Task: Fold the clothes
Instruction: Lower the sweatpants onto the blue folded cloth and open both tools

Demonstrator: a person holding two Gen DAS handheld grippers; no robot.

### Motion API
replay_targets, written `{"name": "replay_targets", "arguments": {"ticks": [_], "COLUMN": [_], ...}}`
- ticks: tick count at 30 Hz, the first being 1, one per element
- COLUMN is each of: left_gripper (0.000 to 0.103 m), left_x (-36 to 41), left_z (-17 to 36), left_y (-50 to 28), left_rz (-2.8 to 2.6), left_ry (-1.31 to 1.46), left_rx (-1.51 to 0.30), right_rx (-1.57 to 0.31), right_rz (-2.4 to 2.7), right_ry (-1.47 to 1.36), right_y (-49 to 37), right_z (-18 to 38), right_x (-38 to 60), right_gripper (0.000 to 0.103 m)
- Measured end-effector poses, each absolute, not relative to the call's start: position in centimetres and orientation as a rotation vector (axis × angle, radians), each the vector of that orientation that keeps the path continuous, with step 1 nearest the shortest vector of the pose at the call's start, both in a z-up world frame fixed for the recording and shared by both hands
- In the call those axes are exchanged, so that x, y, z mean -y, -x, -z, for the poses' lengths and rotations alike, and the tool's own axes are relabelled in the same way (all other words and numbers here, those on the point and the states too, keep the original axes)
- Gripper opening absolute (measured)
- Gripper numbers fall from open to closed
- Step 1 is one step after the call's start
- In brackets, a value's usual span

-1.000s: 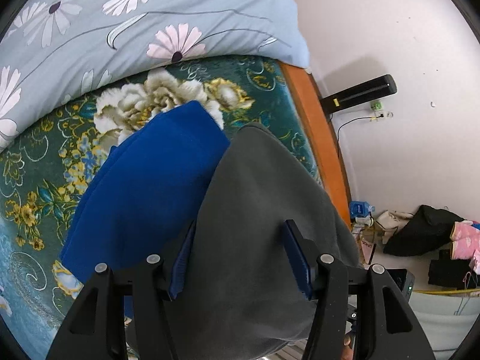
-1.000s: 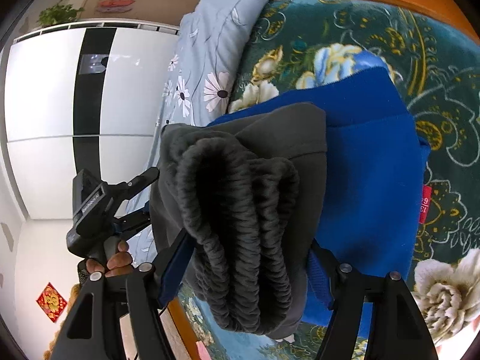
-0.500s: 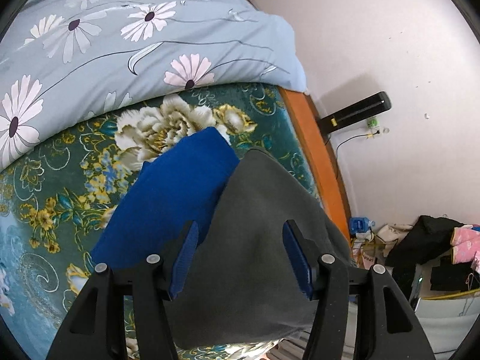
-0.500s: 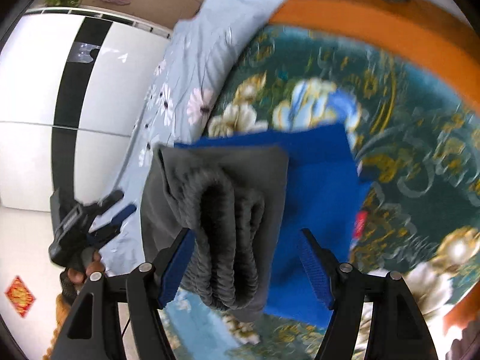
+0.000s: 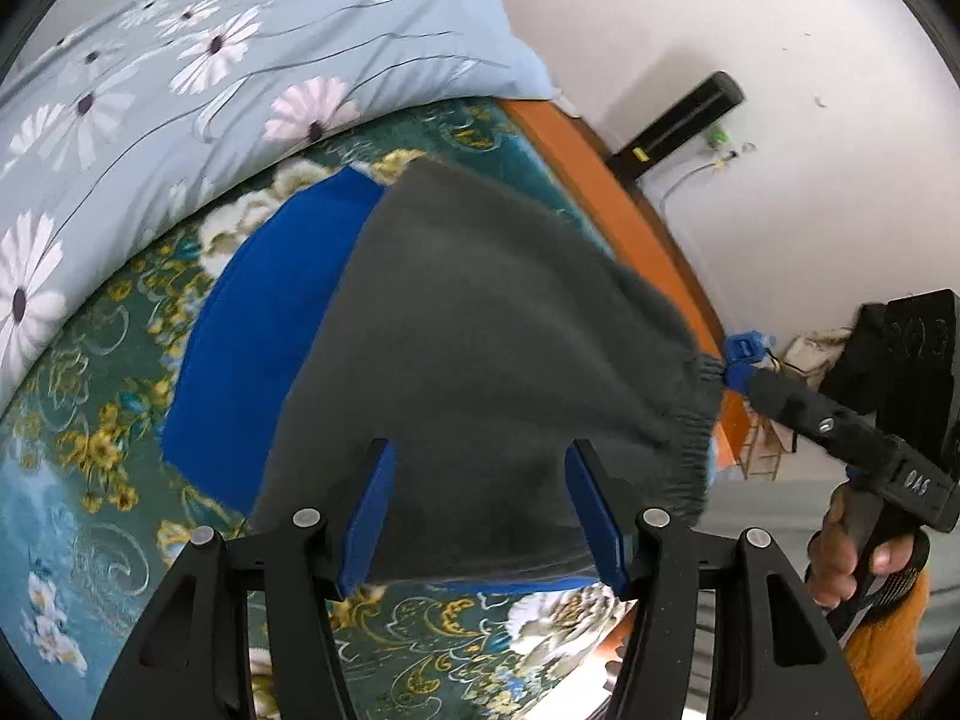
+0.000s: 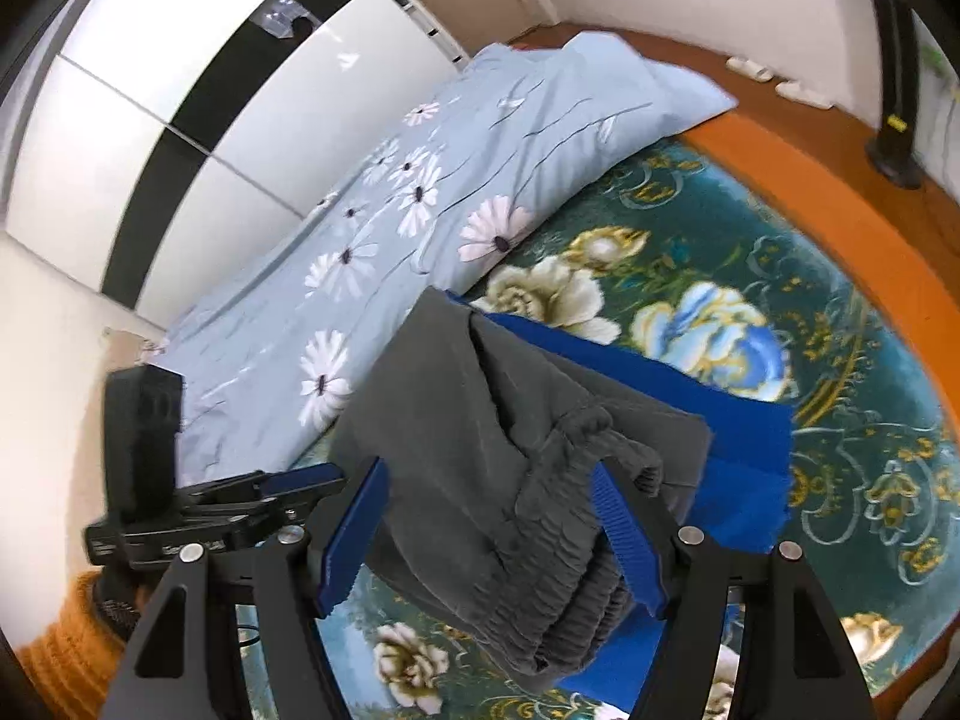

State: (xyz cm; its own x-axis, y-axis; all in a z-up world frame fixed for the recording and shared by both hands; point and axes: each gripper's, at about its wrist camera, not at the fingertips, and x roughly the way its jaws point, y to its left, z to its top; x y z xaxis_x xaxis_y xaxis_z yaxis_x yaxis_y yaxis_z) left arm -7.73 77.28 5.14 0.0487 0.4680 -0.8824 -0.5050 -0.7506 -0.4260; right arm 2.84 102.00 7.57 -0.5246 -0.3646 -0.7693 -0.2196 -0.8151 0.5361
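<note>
A folded grey garment [image 5: 480,360] with a ribbed elastic waistband [image 6: 570,570] lies on top of a folded blue garment [image 5: 258,324] on the bed. My left gripper [image 5: 483,516] is open, its blue pads on either side of the grey fabric's near edge. My right gripper [image 6: 489,546] is open too, its pads astride the waistband end. The right gripper shows at the right of the left wrist view [image 5: 810,414]; the left gripper shows at the left of the right wrist view [image 6: 240,510]. The blue garment also shows in the right wrist view [image 6: 738,450].
The bed has a teal floral cover [image 6: 780,276] and a light blue daisy-print quilt [image 5: 180,72]. An orange wooden bed frame [image 5: 630,228] runs along a white wall. A black bar-shaped device [image 5: 678,126] and clutter on the floor [image 5: 804,354] lie beyond.
Both grippers have pulled back and up from the grey garment, which stays resting on the blue one. Each view has tilted, and the other gripper has come into sight.
</note>
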Motion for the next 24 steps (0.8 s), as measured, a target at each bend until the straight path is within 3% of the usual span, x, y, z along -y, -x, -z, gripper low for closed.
{"name": "replay_targets", "arguments": {"ticks": [9, 15, 24], "left_gripper": [0.06, 0.06, 0.06], "left_x": [-76.7, -76.7, -77.2], "left_z": [-2.6, -0.9, 0.1], "left_y": [8.2, 8.6, 8.7], "left_rz": [-1.762, -1.751, -1.758], "left_ry": [1.695, 1.726, 1.747], "left_rx": [0.004, 0.046, 0.057], "right_rx": [0.902, 0.717, 0.729], "right_rz": [2.453, 2.477, 2.491], "right_ry": [-1.601, -1.681, -1.718], "right_y": [-2.3, -1.7, -0.8], "right_z": [-3.9, -2.9, -2.4], "right_x": [-102.0, -100.7, -100.9], "right_gripper": [0.074, 0.074, 0.075]}}
